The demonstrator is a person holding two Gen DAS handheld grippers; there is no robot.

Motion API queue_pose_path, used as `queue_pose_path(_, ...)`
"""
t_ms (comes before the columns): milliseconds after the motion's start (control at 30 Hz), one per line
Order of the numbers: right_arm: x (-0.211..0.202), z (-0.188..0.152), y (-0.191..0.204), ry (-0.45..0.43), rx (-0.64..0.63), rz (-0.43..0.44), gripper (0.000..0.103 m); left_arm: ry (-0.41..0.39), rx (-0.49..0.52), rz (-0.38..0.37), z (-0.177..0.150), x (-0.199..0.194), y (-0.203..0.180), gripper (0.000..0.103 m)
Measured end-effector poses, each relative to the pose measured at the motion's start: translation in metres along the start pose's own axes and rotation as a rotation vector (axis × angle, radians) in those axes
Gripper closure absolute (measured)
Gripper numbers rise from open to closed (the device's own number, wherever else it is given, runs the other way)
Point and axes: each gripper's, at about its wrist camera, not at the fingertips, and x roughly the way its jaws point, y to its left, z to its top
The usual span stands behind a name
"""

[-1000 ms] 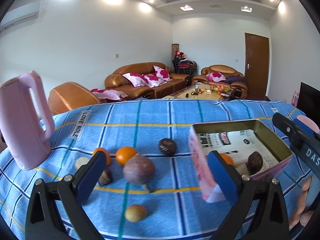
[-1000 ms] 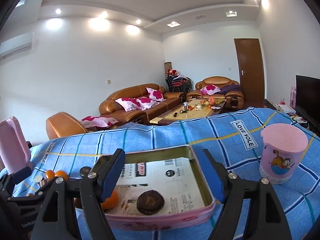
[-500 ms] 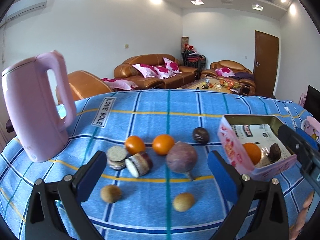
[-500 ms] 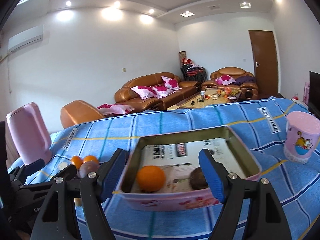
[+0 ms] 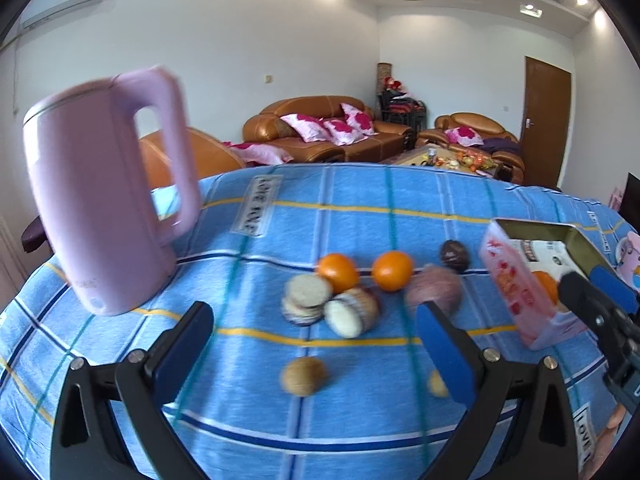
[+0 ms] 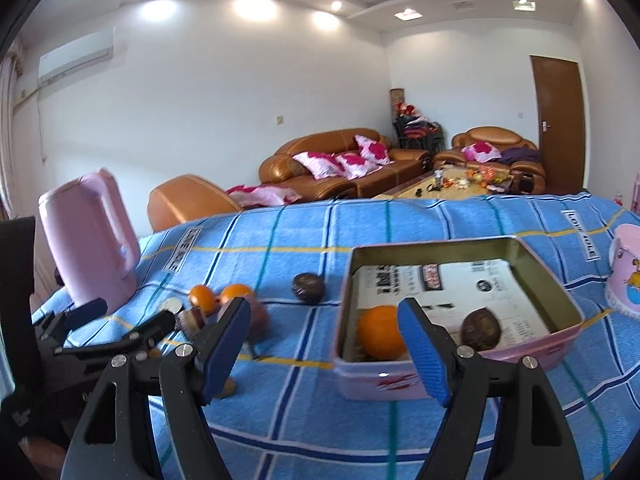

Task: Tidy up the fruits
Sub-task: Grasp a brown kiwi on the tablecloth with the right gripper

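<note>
Loose fruit lies on the blue checked cloth: two oranges (image 5: pixel 337 271) (image 5: pixel 392 270), a dark passion fruit (image 5: pixel 454 255), a large purple fruit (image 5: pixel 434 294), two cut purple pieces (image 5: pixel 308 298) and two small brown fruits (image 5: pixel 303 375). My left gripper (image 5: pixel 316 356) is open and empty just before them. The pink tin box (image 6: pixel 560 338) holds an orange (image 6: pixel 378 332) and a dark fruit (image 6: pixel 480 330). My right gripper (image 6: pixel 324 346) is open and empty at the box's near left corner. The box also shows in the left wrist view (image 5: pixel 516 284).
A pink kettle (image 5: pixel 100 196) stands at the left of the table. A pink cup (image 6: pixel 624 268) stands at the right edge. Sofas and a coffee table are beyond the table's far edge. My left gripper also shows in the right wrist view (image 6: pixel 132 316).
Both grippers have swung to the left: the kettle and the fruit group have shifted right in the left view, the box has shifted right in both. Both stay open and empty.
</note>
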Motion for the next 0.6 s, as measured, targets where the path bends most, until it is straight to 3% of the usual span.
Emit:
queue_pose_path(300,0.027,-0.012,0.049,0.178,-0.115,0.118,0.026,0.067,-0.082,0.064,-0.004,0.014,0.063,0.0)
queue_pose_path(400,0.039,-0.016,0.068,0.237,-0.177,0.12,0.026,0.087,-0.097,0.075,-0.004,0.019,0.077,0.0)
queue_pose_path(600,0.066,-0.025,0.076,0.376,-0.167,0.135,0.051,0.108,-0.118,0.061,-0.005,0.022,0.086,0.0)
